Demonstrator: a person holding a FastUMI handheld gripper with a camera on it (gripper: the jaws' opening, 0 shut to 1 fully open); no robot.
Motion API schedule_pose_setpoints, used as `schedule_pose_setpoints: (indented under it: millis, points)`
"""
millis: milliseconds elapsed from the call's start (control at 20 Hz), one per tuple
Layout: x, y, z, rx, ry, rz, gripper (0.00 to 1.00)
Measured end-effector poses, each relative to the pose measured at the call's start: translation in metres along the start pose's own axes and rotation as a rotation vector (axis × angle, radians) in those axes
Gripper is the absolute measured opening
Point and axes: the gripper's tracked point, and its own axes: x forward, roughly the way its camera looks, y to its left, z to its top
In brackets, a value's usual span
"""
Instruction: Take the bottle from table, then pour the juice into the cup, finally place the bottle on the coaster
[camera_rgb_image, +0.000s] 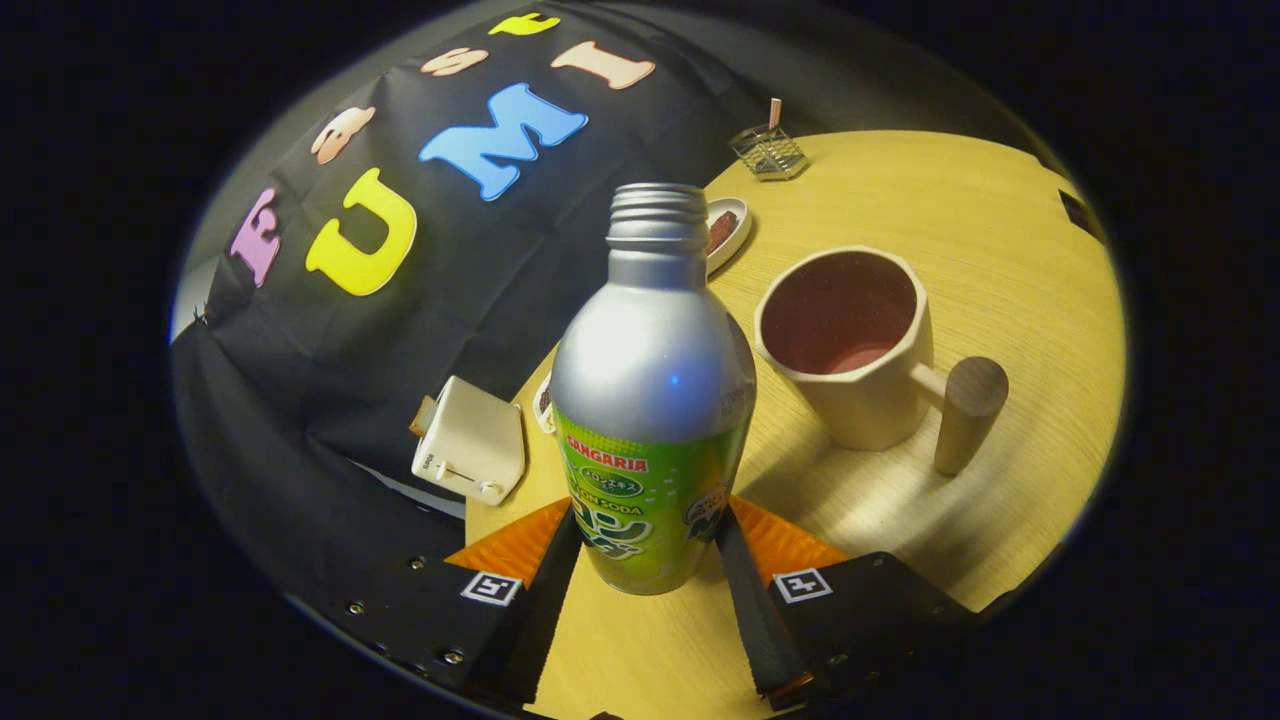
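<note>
A silver bottle (650, 380) with a green label and an uncapped threaded neck stands between my fingers. My gripper (645, 548) is shut on its lower body, with a finger pressed against each side of the label. The bottle leans with the gripper relative to the wooden table (1000, 250). Just right of the bottle and beyond the right finger is a cream cup (850, 340) with a dark red inside and a round wooden handle (968, 410). The bottle's mouth is left of the cup's rim and apart from it. I cannot tell what is inside the cup.
A white toy toaster (470, 440) sits at the table's edge left of the bottle. A small white dish (728, 228) with something brown lies behind the bottle's neck. A wire holder (768, 150) stands farther back. The booth's black cloth hangs beyond the table edge.
</note>
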Motion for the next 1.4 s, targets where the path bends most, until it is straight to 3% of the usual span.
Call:
schedule_pose_setpoints:
  millis: [800,1400]
  points:
    - [0.033,0.008,0.055,-0.373,-0.22,-0.147,0.77]
    - [0.081,0.002,0.081,-0.59,-0.252,-0.24,0.77]
